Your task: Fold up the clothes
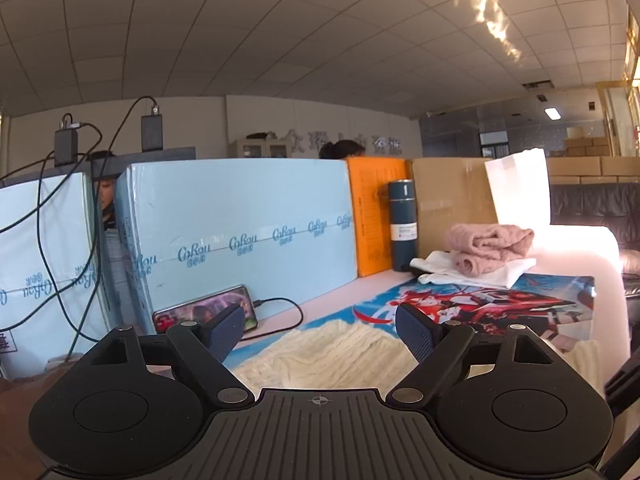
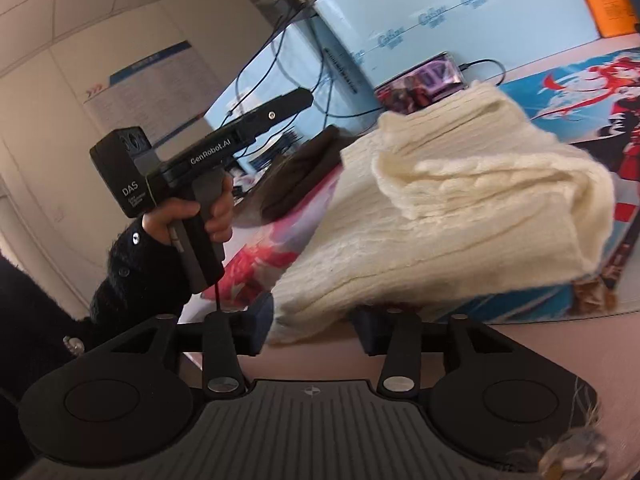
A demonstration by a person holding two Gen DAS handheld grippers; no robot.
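In the left view the left tool (image 1: 320,328) hung with fingers apart above the cream sweater (image 1: 320,356) on the tabletop (image 1: 332,294), and in the right view the right tool (image 2: 312,326) pinched the sweater's edge, which could slip loose if tugged.

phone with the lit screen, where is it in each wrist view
Left wrist view: the black phone with the lit screen leans on the pale blue foam board, lower left, partly behind a finger.
Right wrist view: upper right of centre, beyond the cream knit sweater.
Shared landmark: that pale blue board.
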